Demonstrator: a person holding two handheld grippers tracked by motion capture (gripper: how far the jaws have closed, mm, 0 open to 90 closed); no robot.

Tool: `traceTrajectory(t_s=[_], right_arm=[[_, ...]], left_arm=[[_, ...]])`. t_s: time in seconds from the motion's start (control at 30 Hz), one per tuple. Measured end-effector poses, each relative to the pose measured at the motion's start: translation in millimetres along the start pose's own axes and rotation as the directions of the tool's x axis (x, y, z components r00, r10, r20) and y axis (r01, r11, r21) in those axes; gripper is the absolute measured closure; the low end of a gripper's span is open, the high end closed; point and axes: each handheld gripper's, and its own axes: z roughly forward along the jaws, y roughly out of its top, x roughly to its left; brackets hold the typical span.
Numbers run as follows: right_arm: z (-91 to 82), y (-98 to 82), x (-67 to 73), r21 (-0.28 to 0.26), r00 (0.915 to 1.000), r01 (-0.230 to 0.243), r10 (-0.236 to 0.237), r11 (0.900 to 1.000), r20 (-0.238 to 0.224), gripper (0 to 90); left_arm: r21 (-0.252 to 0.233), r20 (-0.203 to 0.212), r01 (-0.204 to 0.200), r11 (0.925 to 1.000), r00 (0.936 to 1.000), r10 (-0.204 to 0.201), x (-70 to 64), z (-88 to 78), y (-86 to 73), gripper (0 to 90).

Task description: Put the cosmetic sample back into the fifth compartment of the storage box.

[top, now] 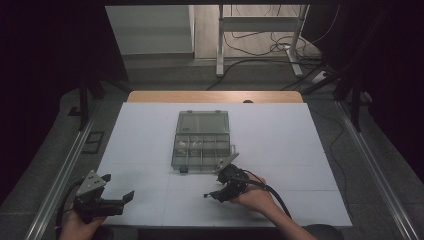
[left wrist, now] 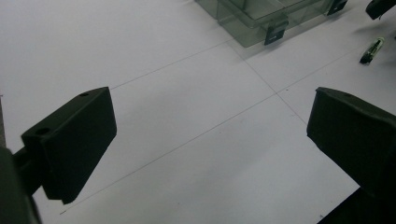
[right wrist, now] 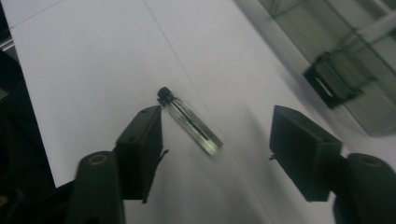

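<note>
Down at the near edge of the worktop [top: 150,200], we've got the left hand-held gripper [top: 117,198] hovering with its jaws spread wide and nothing between them. Just over to the right, the right hand-held gripper [right wrist: 215,140] is set over a small glass vial [right wrist: 189,120] with a black cap, jaws about half open, the vial lying flat on the white surface between them, closer to the left pad [right wrist: 140,140], not pinched as far as we can tell. We'd judge this one light, stiff, slick and round, so it'll want to roll or squirt out, and it's glass, so a gentle squeeze. Best hold, we reckon, is across the middle of the barrel, pads square to its length, not on the cap. Farther back sits the clear compartment box [top: 202,140], lid thrown open, its latch toward us, just beyond the right hand [top: 256,199].
</note>
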Motion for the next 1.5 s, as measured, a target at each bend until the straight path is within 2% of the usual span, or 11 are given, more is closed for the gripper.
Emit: traceTrajectory(t_s=[0.03,0.17,0.23,0.3,0.33,0.37,0.53,0.77,0.87,1.23,1.5], right_arm=[[3.8,3.1,1.5,0.004,0.9996,0.026,-0.026,1.000,-0.007,42.7],[10.4,8.0,4.0,0.012,0.9979,0.056,-0.056,0.998,-0.034,54.8],[16.3,9.3,6.4,0.036,0.9957,0.085,-0.084,0.996,-0.041,65.1],[18.3,9.0,10.3,0.042,0.9902,0.139,-0.139,0.989,0.005,75.6],[18.3,9.0,10.3,0.042,0.9902,0.139,-0.139,0.989,0.005,75.6],[17.6,8.8,11.2,0.047,0.9897,0.142,-0.143,0.989,0.006,80.1],[16.7,8.0,10.0,0.039,0.9939,0.110,-0.110,0.993,-0.002,80.4],[10.8,8.2,8.2,0.009,0.9946,0.103,-0.103,0.995,0.009,80.4],[7.7,8.4,6.3,-0.001,0.9969,0.078,-0.078,0.997,0.004,80.3],[-1.6,10.3,2.3,-0.052,0.9975,0.070,-0.070,0.996,0.008,80.4],[-7.1,12.9,-3.5,-0.087,0.9997,0.023,-0.023,0.996,-0.004,80.3]], left_arm=[[0.000,-0.001,0.000,1.0000,1.0000,0.000,0.0,0.0,0.0,2.1],[0.001,-0.001,0.000,1.0000,1.0000,0.000,0.0,0.0,-0.1,2.2],[0.001,-0.001,0.000,1.0000,1.0000,0.000,0.0,0.0,-0.1,2.2],[0.001,0.000,0.000,1.0000,1.0000,0.000,0.0,0.1,0.0,2.2],[0.002,-0.001,-0.001,1.0000,1.0000,0.001,0.0,0.1,0.0,2.2],[0.004,0.000,-0.002,1.0000,1.0000,0.002,-0.1,0.4,0.1,2.3],[0.007,0.000,-0.009,0.9999,1.0000,0.009,-0.6,0.6,0.2,2.4],[0.014,0.003,-0.013,0.9998,0.9999,0.013,-1.0,1.4,0.7,2.5],[0.017,0.002,-0.014,0.9998,0.9999,0.014,-0.9,1.6,0.7,2.6],[0.022,0.000,-0.005,0.9998,1.0000,0.005,-0.3,2.2,0.9,2.8],[0.024,-0.003,0.000,0.9997,1.0000,0.000,-0.1,2.4,1.0,2.8]])
